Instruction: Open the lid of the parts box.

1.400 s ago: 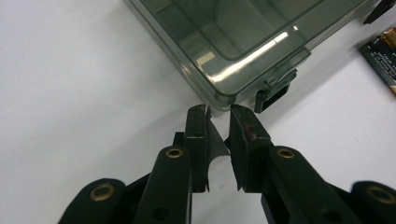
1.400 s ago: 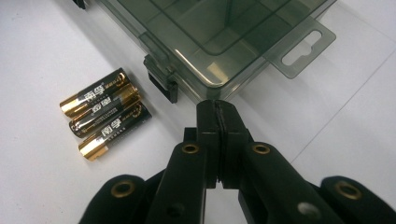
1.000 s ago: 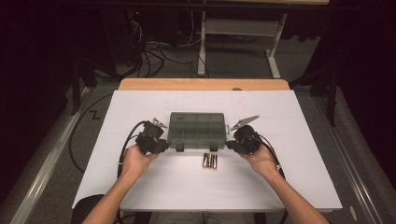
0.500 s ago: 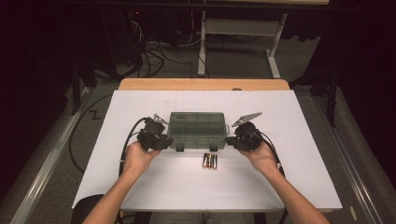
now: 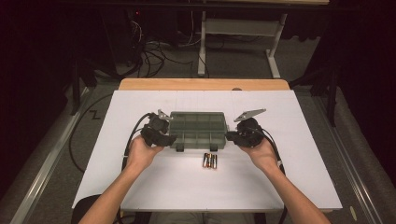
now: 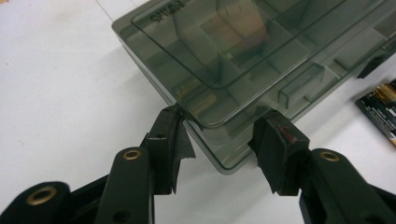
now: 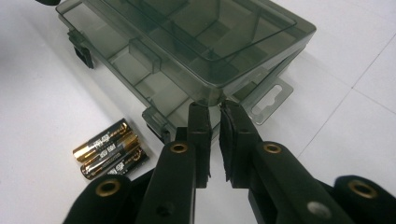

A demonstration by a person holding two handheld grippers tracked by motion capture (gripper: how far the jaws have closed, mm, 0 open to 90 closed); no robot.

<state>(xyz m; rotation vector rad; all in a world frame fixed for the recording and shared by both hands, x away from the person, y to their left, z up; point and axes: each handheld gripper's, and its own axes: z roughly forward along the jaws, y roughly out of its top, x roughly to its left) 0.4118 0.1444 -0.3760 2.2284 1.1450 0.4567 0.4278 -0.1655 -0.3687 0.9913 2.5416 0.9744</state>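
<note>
High view: one organiser box [image 5: 198,130], three batteries [image 5: 210,161].

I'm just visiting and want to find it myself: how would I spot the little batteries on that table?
Start at the white table and find the smoky see-through compartment box in its middle, between the person's two hand-held tools. Just in front of that box, on the person's side, lie the batteries side by side. They are small black-and-gold cylinders, the only shiny, loose things on the white surface.
</note>
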